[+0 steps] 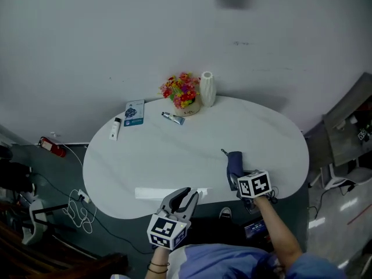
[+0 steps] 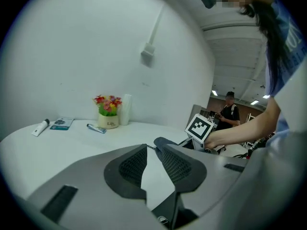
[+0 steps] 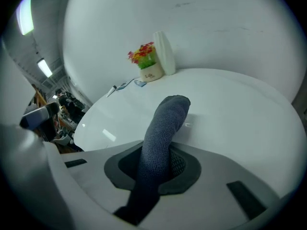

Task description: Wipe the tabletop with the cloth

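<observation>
at 6 o'clock the left gripper [image 1: 188, 194] sits over the near edge of the white tabletop [image 1: 174, 156], jaws slightly apart with nothing between them. at 5 o'clock the right gripper [image 1: 233, 176] is clamped on the dark blue cloth [image 1: 235, 160], whose free end curves down toward the tabletop. a flower pot [image 1: 182, 93] and a white vase [image 1: 207, 88] stand at 12 o'clock by the far edge.

cloth [image 3: 162, 128]: dark knit fabric, rough; tabletop [image 1: 261, 138]: white, smooth, slight sheen; left gripper [image 2: 153, 150]: matt grey plastic

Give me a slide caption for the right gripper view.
Right gripper clamps a dark blue cloth over the white tabletop, flower pot beyond.
</observation>
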Available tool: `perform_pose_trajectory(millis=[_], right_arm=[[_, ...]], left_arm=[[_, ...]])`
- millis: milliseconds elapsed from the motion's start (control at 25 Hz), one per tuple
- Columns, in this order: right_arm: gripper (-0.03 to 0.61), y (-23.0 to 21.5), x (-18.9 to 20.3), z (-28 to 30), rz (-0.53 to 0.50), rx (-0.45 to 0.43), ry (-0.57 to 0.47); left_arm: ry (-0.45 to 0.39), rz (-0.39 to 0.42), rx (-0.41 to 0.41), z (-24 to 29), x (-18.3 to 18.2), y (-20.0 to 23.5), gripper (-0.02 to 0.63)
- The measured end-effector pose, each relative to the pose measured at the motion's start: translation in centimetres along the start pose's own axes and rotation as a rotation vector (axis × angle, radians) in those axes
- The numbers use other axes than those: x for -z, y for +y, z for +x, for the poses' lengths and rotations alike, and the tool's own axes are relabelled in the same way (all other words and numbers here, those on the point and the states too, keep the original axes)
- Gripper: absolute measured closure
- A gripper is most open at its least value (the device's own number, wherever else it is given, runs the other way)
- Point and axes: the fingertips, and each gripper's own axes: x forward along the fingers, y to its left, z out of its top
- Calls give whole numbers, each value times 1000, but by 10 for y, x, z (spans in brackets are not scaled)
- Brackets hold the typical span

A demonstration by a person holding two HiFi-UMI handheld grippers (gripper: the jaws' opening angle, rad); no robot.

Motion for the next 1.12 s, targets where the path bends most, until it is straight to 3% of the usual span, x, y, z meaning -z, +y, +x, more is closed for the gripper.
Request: perform_pose_trajectory(millis=[320, 680, 880, 1120], right_arm=[[512, -135, 20, -66, 144, 139, -62], [512, -263, 69, -145, 290, 354, -86], [512, -300, 100, -175, 351, 421, -89], [512, -306, 102, -180, 368, 397, -119]], left_arm=[[-4, 53, 92, 47, -17, -65, 522], [27, 52, 54, 49, -9, -72, 522], [34, 37, 4, 40, -4, -64, 522], [12, 25, -53, 31, -2, -62, 522]])
